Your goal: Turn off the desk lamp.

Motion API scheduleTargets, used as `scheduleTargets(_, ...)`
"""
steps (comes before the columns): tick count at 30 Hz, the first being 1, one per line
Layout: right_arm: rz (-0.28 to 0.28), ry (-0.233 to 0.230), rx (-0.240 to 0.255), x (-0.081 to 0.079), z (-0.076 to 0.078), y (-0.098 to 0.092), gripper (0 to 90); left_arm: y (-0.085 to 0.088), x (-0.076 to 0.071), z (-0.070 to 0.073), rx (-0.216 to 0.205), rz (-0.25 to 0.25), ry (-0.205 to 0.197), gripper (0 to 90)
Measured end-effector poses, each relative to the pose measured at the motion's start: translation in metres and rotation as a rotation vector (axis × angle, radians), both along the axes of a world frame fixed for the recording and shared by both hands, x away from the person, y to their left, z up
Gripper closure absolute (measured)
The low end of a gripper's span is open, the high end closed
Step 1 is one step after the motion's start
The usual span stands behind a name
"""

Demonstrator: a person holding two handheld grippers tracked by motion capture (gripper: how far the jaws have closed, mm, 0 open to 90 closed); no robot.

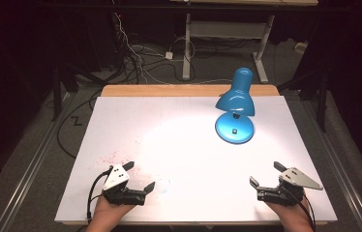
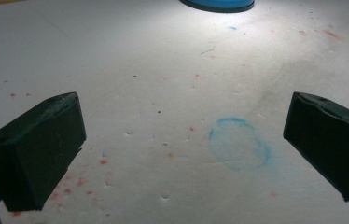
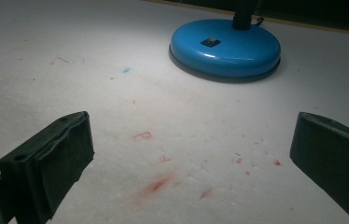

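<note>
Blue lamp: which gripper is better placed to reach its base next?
Probably the right gripper: open, and the blue lamp stands on that side of the table. The left gripper, also open, sits farther away.

From above, my glossy blue metal desk lamp (image 1: 235,104) is the one strong light: its shade throws a bright pool onto the white matte tabletop (image 1: 121,125), washing out the middle almost to pure white. The glow fades toward the table's edges, and the floor and surroundings beyond sink into deep darkness. The high view is soft and a little grainy.

In my left gripper view the tabletop (image 2: 116,56) is brightest at the top, dimming to grey near the bottom, with a faint shadow band at the right. My black jaws look dark and slightly blurred there. In my right gripper view the lamp's round blue base (image 3: 225,46) carries soft sheen highlights, and the far edge falls to black.
</note>
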State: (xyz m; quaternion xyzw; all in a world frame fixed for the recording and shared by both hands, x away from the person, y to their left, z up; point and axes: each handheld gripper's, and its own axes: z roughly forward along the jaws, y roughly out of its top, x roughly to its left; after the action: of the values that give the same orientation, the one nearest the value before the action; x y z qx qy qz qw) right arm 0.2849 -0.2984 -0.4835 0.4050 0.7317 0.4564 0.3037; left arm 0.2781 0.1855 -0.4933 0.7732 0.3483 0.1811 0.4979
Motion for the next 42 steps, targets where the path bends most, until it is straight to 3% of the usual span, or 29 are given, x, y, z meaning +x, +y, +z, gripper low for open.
scheduleTargets(4,0.01,0.0,-0.019,-0.0004,0.0001,0.0027,0.2,-0.0013,0.0029,-0.0025,-0.001,-0.018,0.021,0.0)
scheduleTargets(9,0.013,-0.006,-0.017,-0.0005,0.0004,0.0038,0.2,0.0007,0.0025,-0.003,-0.02,-0.02,0.019,0.0)
scheduleTargets(25,0.016,0.008,-0.035,0.0014,-0.0004,0.0061,1.1,-0.0014,0.0045,-0.0034,-0.002,-0.032,0.036,0.0)
scheduleTargets(42,0.02,0.036,-0.026,0.0039,-0.0009,0.0056,16.8,-0.0018,0.0039,-0.0035,0.001,-0.037,0.032,0.0)
